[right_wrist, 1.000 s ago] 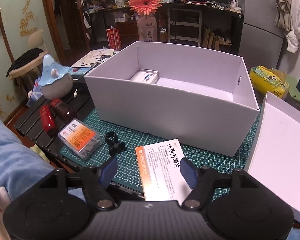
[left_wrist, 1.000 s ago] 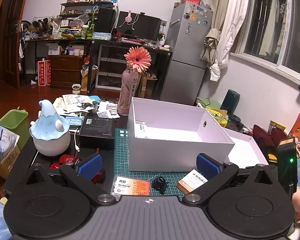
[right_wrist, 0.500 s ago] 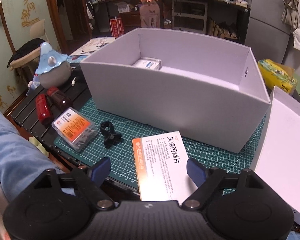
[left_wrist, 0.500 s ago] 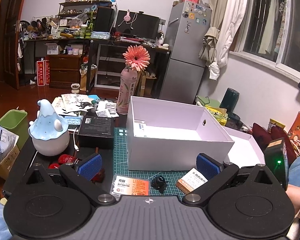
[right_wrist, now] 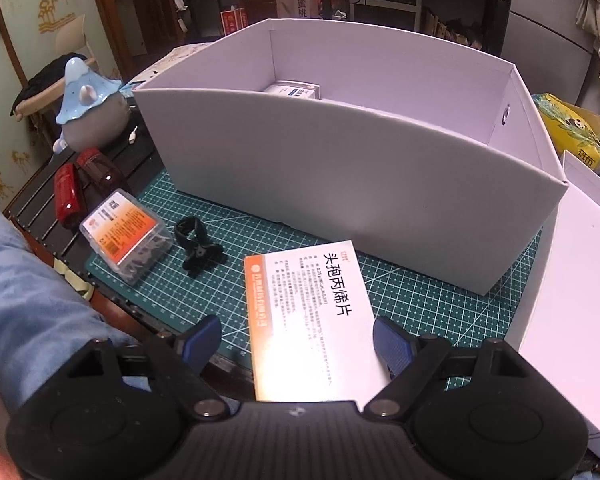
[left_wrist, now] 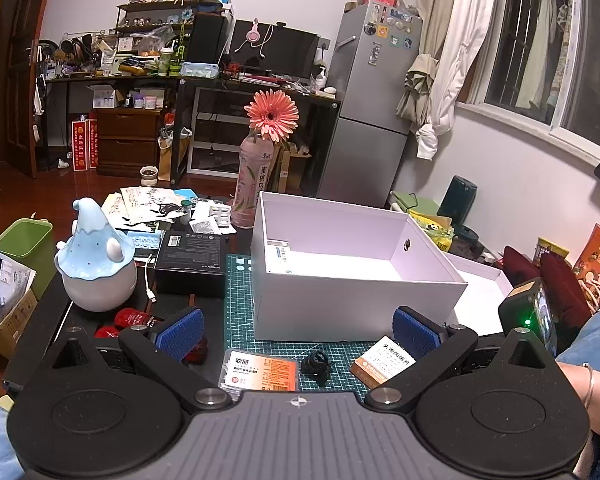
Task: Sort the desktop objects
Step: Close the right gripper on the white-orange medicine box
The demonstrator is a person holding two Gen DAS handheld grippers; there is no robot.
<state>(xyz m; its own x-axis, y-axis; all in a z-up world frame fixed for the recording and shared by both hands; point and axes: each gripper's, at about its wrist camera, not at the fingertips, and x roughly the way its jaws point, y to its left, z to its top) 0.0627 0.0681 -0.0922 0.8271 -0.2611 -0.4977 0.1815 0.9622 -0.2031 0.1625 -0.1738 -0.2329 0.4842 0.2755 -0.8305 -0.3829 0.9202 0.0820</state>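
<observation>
A white-and-orange medicine box (right_wrist: 312,320) lies flat on the green cutting mat (right_wrist: 400,292), in front of the big open white box (right_wrist: 340,184). My right gripper (right_wrist: 298,344) is tilted down over it and open. Its blue pads (right_wrist: 392,344) stand either side of the box without touching it. A small white carton (right_wrist: 294,90) lies inside the white box. Left of the medicine box are a black clip (right_wrist: 198,246), a clear case with an orange label (right_wrist: 126,236) and two red bottles (right_wrist: 66,196). My left gripper (left_wrist: 296,328) hovers open and empty above the case (left_wrist: 260,368) and the clip (left_wrist: 316,364).
The white box's lid (right_wrist: 580,320) lies to the right of the mat. A blue-and-white ceramic figure (left_wrist: 94,264), a black carton (left_wrist: 192,258) and a pink bottle holding a flower (left_wrist: 252,192) stand on the left and behind. A person's leg in blue is at the table's near edge.
My right gripper has come down and closer to the medicine box, and its jaws have widened, so the box now lies between the fingers. The left gripper has stayed put.
</observation>
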